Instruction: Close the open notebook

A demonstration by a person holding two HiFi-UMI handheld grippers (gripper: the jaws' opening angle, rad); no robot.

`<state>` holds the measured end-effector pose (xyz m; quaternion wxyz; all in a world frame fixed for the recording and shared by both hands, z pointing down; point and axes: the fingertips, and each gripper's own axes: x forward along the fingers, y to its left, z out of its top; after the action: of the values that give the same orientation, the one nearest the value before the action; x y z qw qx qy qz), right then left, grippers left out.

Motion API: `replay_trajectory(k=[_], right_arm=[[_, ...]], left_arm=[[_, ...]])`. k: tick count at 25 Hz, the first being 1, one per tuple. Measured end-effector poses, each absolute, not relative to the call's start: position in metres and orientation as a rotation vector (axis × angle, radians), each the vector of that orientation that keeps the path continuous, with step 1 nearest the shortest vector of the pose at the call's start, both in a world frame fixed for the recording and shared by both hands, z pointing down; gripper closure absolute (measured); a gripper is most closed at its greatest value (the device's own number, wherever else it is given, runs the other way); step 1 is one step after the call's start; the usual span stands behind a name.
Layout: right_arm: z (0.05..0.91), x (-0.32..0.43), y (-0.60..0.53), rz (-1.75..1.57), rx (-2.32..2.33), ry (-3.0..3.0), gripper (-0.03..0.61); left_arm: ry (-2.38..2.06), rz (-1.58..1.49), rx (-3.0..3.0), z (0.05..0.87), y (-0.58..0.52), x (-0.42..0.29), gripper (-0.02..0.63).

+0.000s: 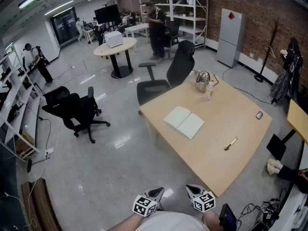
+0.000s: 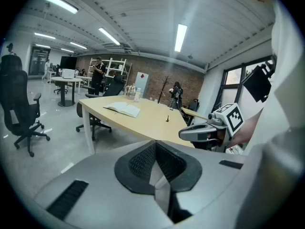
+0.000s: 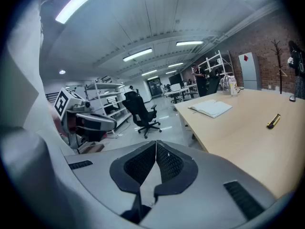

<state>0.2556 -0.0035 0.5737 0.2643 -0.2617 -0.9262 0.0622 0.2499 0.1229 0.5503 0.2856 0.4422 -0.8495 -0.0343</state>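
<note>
One open notebook (image 1: 184, 122) lies flat on the middle of the table (image 1: 231, 105), well apart from both grippers. By the near corner, the left gripper (image 1: 156, 192) and right gripper (image 1: 191, 189) have their jaws pressed together and empty. Count: two grippers, one notebook.

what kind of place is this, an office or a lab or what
Most likely an open-plan office or lab workspace. A large desk has an open notebook on it, black swivel chairs stand on a polished floor, and metal shelving lines a brick wall.
</note>
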Motion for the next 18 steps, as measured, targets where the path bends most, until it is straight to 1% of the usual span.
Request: replay_trajectory(k=[9,18], right_arm=[[0.551,0.175,0.042,0.129,-0.655,-2.575,0.561],[0.547,0.156,0.057,0.13,-0.492,-2.562,0.561]], left_arm=[[-2.344,-0.11,1.201,0.536,0.178,0.155,0.608],[-2.263,-0.153,1.258,0.544,0.214,0.14,0.609]])
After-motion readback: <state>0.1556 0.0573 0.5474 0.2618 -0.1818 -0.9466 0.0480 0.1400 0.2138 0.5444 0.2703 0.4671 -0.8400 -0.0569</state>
